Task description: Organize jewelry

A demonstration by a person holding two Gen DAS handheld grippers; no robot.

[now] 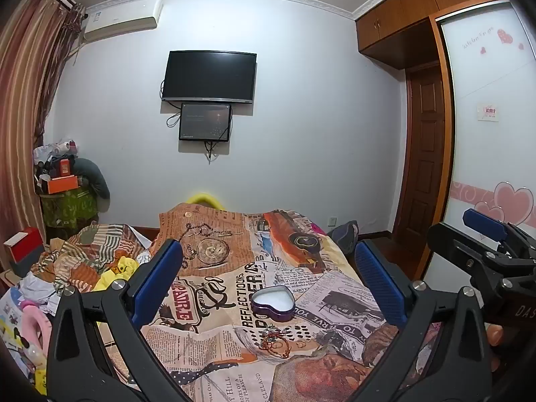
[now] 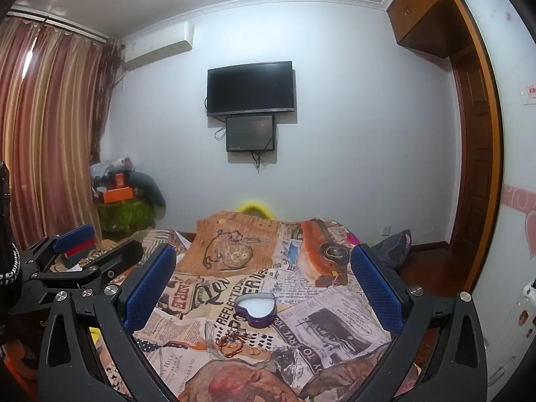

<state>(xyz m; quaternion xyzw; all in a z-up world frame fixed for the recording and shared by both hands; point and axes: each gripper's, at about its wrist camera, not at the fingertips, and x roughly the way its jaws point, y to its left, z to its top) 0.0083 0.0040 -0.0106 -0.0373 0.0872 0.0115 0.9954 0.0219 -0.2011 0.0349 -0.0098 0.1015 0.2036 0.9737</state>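
Left wrist view: left hand-held gripper (image 1: 268, 276) and right hand-held gripper (image 2: 264, 276) wide apart, holding nothing; jewelry pile (image 1: 276, 340) beside heart tin (image 1: 273, 302).

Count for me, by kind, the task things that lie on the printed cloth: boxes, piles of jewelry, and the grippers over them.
Heart-shaped box, open, white inside: 1
Pile of tangled jewelry, in front of the box; single pieces too small to count: 1
Grippers, both open and empty: 2 (left gripper, right gripper)
Total: 4
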